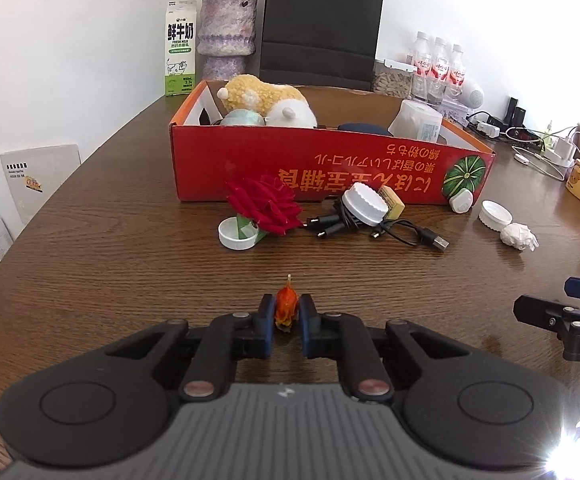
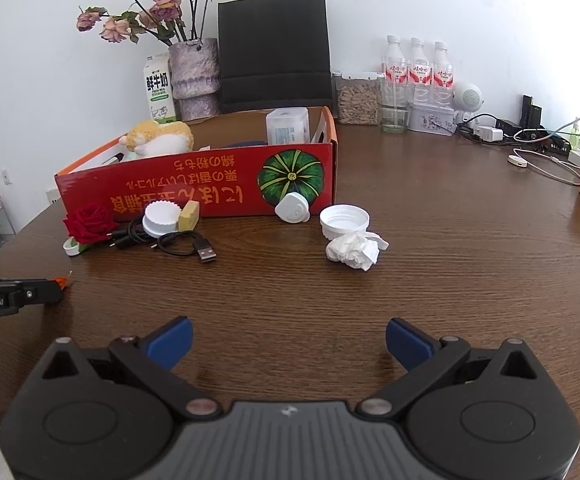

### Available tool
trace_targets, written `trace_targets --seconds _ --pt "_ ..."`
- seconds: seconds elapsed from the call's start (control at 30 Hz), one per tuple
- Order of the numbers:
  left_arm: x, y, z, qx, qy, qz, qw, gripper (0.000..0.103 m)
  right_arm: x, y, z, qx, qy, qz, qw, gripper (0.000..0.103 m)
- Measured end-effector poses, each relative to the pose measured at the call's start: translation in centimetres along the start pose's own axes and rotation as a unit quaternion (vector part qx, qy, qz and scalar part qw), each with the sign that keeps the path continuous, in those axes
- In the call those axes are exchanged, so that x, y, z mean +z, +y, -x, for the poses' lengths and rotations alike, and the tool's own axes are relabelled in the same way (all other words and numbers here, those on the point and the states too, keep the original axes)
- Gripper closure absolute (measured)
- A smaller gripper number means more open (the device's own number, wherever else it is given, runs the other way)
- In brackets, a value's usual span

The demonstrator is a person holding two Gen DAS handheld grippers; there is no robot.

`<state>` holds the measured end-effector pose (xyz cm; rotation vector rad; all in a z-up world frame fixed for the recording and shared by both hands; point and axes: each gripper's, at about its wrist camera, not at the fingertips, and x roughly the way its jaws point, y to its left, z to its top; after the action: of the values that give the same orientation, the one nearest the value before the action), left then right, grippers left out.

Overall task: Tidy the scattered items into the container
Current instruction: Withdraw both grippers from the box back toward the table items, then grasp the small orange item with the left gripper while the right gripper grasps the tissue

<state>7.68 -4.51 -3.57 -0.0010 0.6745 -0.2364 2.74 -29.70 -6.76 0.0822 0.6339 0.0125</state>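
Left wrist view: I had the left gripper low over the table, its jaws clamped on a small orange item, which sat between the blue pads. Ahead stood the red box, open at the top. Inside it I saw a plush toy at the left and a paper roll at the right. Along the box's near wall lay a rose resting on a white ring cap, a black cable with a white lid on it, and a yellow block touching that lid. Farther right lay a white case, a second lid and a tissue wad. The right gripper showed partly at the right edge.

Right wrist view: My right gripper hovered over bare table with its jaws wide apart, holding nothing. The tissue wad lay ahead, touching the second lid; the white case leaned against the box. The left gripper entered at the left edge, the orange item at its tip.
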Motion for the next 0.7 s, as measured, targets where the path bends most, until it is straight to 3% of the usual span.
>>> trace_targets --seconds 0.37,0.7 --pt "1.0 0.2 0.1 0.004 -0.015 0.01 0.9998 0.09 2.5 -2.0 -1.6 -0.016 -0.011 -0.005 1.0 0.0" --pt "1.1 0.3 -0.2 0.006 -0.014 0.011 0.9998 0.09 4.5 -3.5 -4.7 -0.019 0.011 -0.021 1.0 0.018"
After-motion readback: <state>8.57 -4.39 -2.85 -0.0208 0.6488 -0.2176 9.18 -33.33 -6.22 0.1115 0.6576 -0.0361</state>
